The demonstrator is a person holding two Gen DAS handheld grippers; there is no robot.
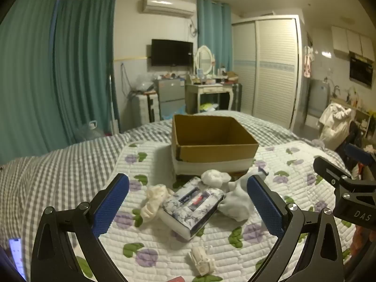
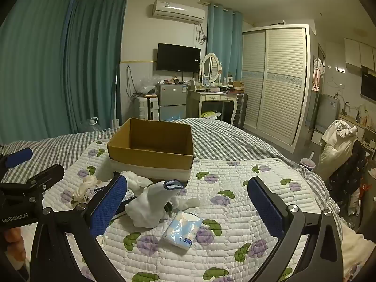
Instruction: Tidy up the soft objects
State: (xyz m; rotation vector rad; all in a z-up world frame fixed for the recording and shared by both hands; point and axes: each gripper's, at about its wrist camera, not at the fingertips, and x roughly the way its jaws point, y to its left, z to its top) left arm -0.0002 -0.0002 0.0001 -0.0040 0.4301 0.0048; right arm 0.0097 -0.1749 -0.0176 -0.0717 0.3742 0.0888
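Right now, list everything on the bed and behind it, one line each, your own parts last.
cardboard box: one, brown with a white band, open and empty, on the quilt behind the pile
floral tissue pack: one, blue and white, centre of the quilt
small tissue pack: one, pale blue, right of the pile
white sock: one, blue cuff, bunched before the box
cream cloth: one, left of the floral pack
white cloth ball: one, against the box
quilt: one, white with purple flowers, on a grey checked bedspread
television: one, black, far wall
left gripper: open, over the pile
right gripper: open, over the sock and small pack
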